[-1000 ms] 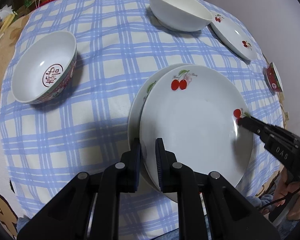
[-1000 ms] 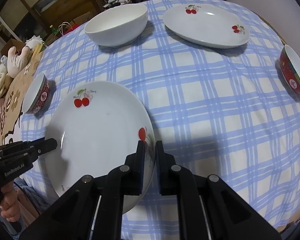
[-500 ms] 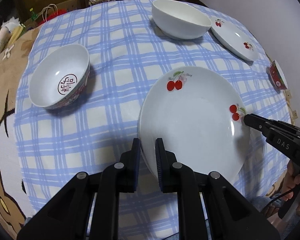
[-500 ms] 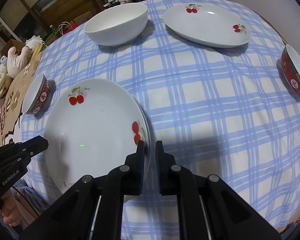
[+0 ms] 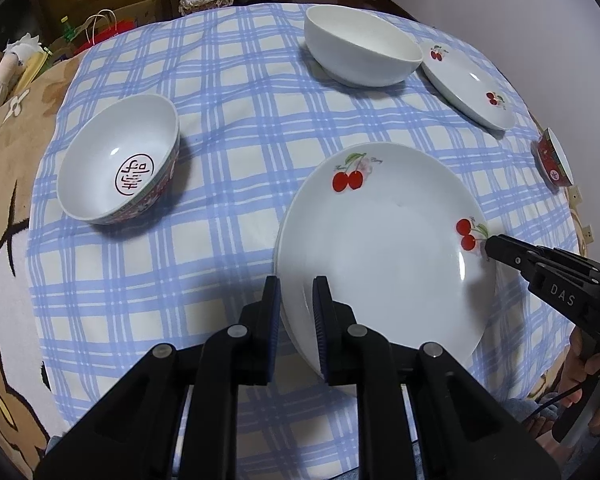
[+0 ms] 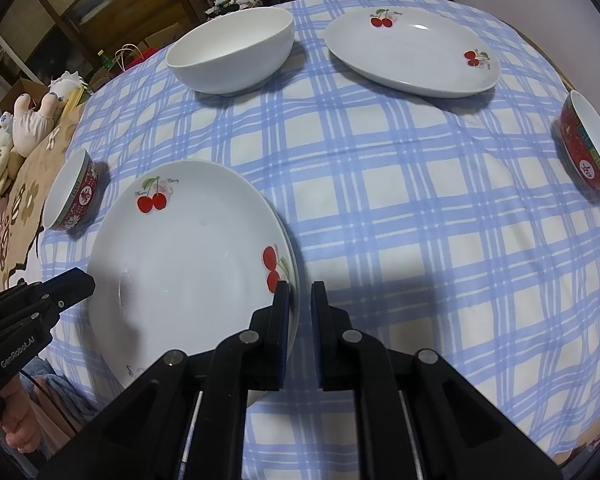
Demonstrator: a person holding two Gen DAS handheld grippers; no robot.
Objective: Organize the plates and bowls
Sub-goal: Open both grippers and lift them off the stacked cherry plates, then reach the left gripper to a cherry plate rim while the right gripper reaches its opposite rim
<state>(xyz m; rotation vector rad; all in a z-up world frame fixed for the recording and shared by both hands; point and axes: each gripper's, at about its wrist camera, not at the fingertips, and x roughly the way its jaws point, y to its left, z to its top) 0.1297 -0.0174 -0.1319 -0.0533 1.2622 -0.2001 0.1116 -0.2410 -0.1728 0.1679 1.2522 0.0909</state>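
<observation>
A white cherry-print plate (image 5: pixel 384 248) lies stacked on a second plate of the same kind, whose rim shows at its left edge (image 5: pixel 278 236), on the blue checked tablecloth. My left gripper (image 5: pixel 296 304) straddles the stack's near-left rim, jaws slightly apart. My right gripper (image 6: pixel 299 304) straddles the stack's right rim (image 6: pixel 294 264), jaws slightly apart; whether either still presses the rim I cannot tell. The stack shows in the right wrist view (image 6: pixel 188 260). A third cherry plate (image 6: pixel 412 54) lies at the far side.
A large white bowl (image 5: pixel 360 54) stands at the back. A red-patterned bowl (image 5: pixel 120 160) stands left of the stack, and another (image 6: pixel 590 140) near the right table edge. The tablecloth (image 6: pixel 420 200) covers a round table; furniture and bags stand beyond.
The top plate has come down and slid over the lower plate, now lying centred on it. Both grippers stay at the rims; their jaws look slightly wider.
</observation>
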